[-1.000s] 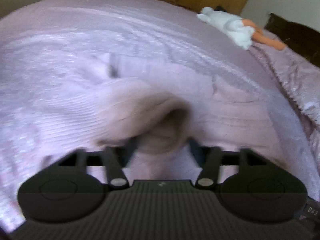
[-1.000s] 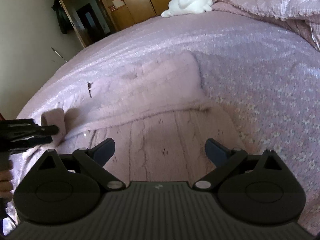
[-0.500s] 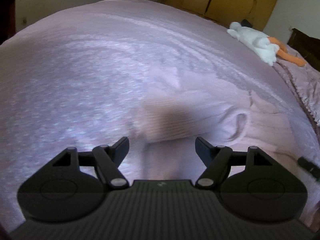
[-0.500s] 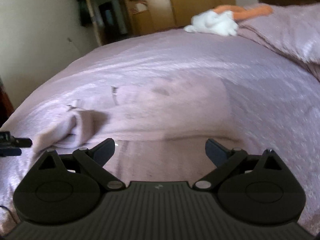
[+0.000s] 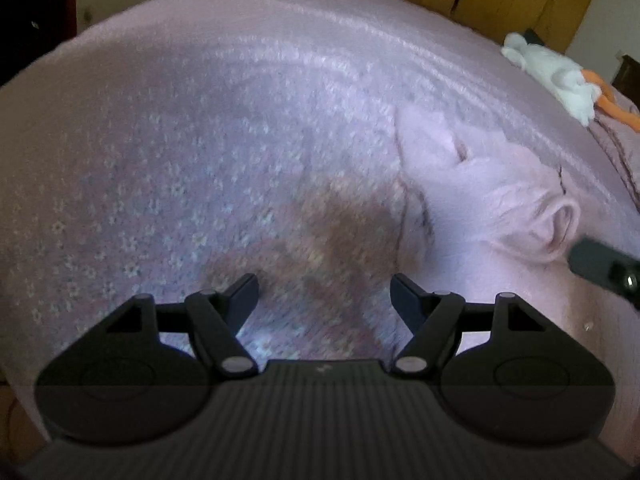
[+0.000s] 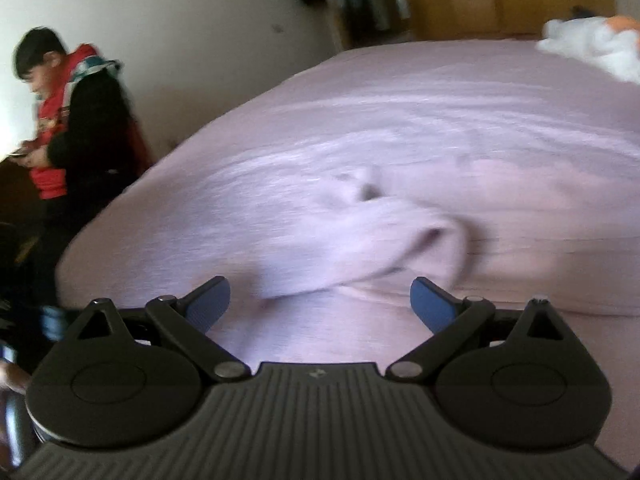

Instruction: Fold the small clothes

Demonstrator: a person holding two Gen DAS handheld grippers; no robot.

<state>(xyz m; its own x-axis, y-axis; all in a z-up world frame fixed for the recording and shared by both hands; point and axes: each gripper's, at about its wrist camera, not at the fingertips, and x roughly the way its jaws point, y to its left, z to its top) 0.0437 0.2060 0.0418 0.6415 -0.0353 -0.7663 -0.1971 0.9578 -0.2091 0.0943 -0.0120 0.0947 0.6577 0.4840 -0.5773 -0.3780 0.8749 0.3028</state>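
hovering both tongs spread and empty, i see the rolled sleeve cuff (image 6: 436, 240) just ahead of my right tongs (image 6: 320, 300), nearer than my left tongs (image 5: 324, 300).

Pink garment (image 6: 360, 236) blurred; plush toy (image 6: 596, 46) cut off.

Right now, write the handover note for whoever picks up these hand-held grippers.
Left hand-held gripper: open, empty, over bare bedspread, with the pink garment off to its right.
Right hand-held gripper: open, empty, pointed at the garment's rolled sleeve cuff.
Garment lies on the bed, one sleeve folded onto the body, bunched rather than flat.
Left to do: flatten that sleeve, fold the rest. The view is blurred, so confirm the layout first.
A white soft toy lies far up the bed.
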